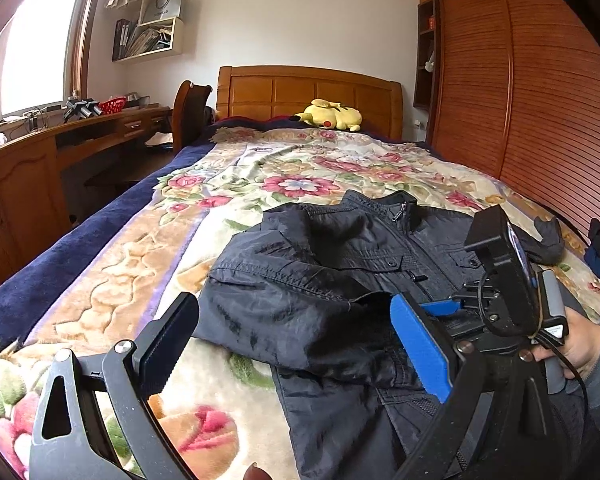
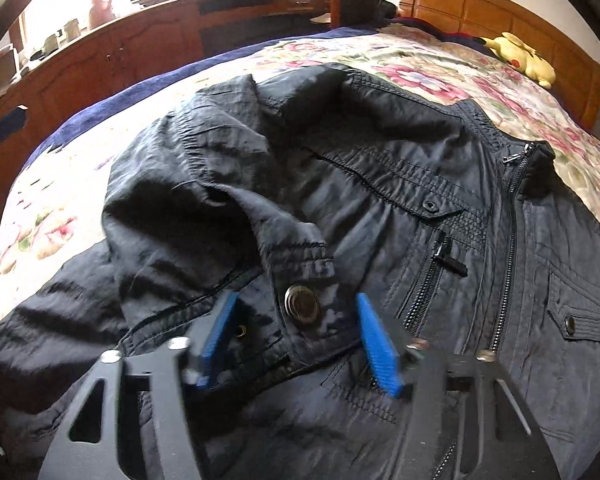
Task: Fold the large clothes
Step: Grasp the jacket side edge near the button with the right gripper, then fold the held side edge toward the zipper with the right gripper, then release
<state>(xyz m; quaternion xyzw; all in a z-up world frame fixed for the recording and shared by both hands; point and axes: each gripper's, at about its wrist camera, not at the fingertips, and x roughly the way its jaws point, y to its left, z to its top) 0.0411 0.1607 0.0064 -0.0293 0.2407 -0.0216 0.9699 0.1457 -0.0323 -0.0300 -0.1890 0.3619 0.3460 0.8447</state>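
Note:
A dark navy jacket (image 1: 340,276) lies front-up on the floral bedspread, zipped, with its left sleeve folded across the chest. It fills the right wrist view (image 2: 380,200). My left gripper (image 1: 296,344) is open, its jaws wide apart over the folded sleeve and the jacket's left edge. My right gripper (image 2: 296,332) is open, its blue pads on either side of the sleeve cuff (image 2: 300,304) with its metal snap. The right gripper also shows in the left wrist view (image 1: 500,280), held in a hand over the jacket's right side.
The floral bedspread (image 1: 220,184) covers a bed with a wooden headboard (image 1: 308,92). A yellow plush toy (image 1: 332,114) lies near the pillows. A wooden desk (image 1: 60,148) runs along the left, a slatted wardrobe (image 1: 540,100) along the right.

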